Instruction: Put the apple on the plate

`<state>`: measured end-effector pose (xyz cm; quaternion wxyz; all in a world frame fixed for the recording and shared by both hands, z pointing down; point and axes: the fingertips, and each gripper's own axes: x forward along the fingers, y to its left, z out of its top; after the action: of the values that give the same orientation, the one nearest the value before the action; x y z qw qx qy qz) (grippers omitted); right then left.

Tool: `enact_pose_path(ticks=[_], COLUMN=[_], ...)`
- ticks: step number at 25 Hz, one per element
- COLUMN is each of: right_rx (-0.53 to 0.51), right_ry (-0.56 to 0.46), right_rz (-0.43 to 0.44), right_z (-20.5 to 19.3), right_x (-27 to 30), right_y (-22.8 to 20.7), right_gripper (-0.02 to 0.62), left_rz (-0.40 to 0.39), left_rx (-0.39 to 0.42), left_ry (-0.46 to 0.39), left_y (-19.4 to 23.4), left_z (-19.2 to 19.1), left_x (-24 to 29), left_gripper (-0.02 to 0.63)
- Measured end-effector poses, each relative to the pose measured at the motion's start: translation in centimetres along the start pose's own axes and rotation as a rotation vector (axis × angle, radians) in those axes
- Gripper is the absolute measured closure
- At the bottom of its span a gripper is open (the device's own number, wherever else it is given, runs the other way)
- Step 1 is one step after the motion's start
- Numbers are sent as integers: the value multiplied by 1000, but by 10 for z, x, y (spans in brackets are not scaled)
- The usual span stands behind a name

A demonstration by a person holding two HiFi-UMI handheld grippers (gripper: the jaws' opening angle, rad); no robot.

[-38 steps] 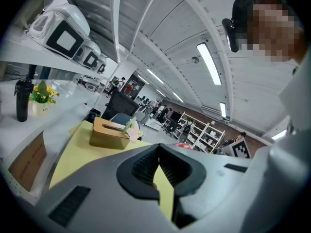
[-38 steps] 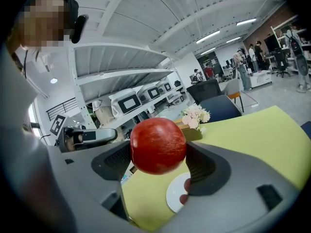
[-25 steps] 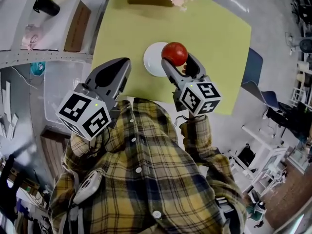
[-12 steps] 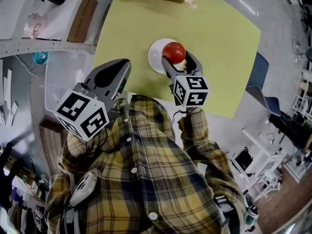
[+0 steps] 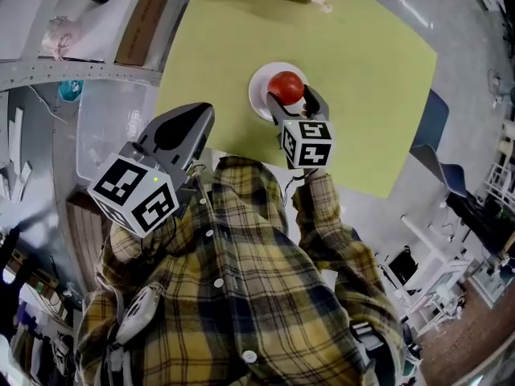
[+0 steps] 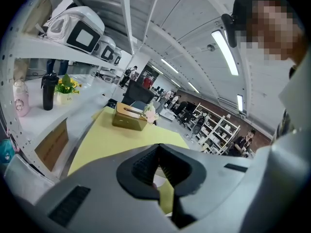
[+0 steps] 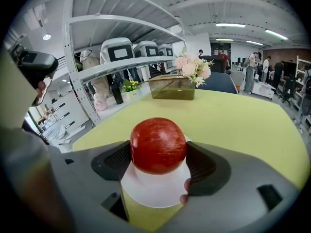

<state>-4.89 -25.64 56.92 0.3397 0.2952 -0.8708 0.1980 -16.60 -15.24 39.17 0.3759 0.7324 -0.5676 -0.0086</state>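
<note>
Right gripper clamps apple — left gripper jaws together.

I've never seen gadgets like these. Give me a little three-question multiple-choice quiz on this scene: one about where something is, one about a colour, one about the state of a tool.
1. Where is the apple?
A) on the floor
B) between the jaws of the right gripper, over the plate
C) in a bowl

2. What colour is the plate?
A) white
B) blue
C) black

3. How do the jaws of the left gripper stand?
A) wide apart
B) closed on the apple
C) closed together, empty

Answers:
1 B: the right gripper view shows the apple clamped between the jaws with the plate beneath.
2 A: it shows white against the yellow-green table.
3 C: the left gripper view shows the jaws meeting with nothing between them.
</note>
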Motion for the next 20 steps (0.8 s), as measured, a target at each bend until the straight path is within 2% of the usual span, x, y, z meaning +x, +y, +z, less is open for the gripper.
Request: enact_pose_path(ticks=[20], right_rx=[80], right_ry=[-19], right_rz=[34], right_z=[-4], right_x=[-1], right_y=[4], right_gripper=[252], left_rz=[-25], left_rx=[10], left_ry=[-4], left_y=[-8], left_z=[0], left_x=[-3], left_gripper=[598])
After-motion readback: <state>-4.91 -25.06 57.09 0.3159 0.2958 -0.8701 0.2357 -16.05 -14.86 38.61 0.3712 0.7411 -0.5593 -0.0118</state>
